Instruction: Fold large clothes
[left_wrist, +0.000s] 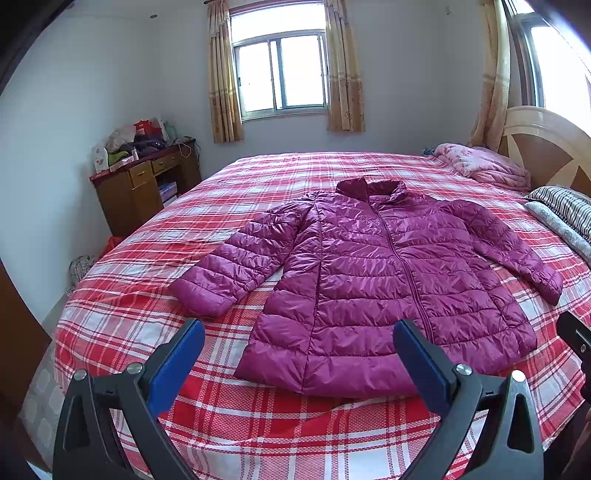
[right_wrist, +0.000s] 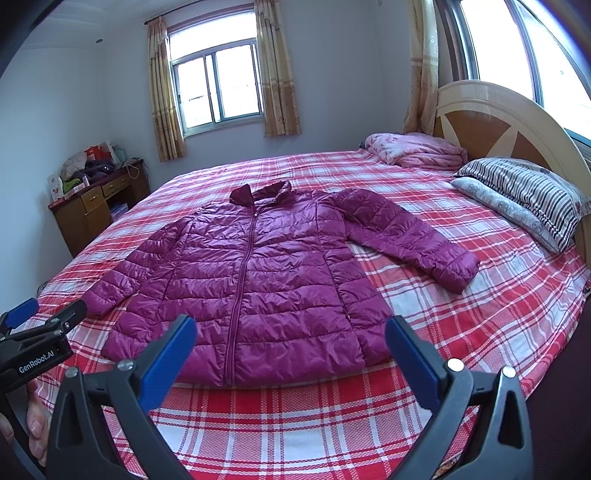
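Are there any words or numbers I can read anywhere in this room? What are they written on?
"GenRobot.AI": white letters on the black body of the left tool, seen from the right wrist view.
The boxes and packets on the wooden desk have red and white print, but it is too small and blurred to read.
No readable text on the purple jacket, the bed or the pillows.

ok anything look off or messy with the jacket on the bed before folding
Nothing stands out. The jacket lies flat on the bed, zipped, both sleeves spread out. Both grippers, left and right, are open and clear of it.
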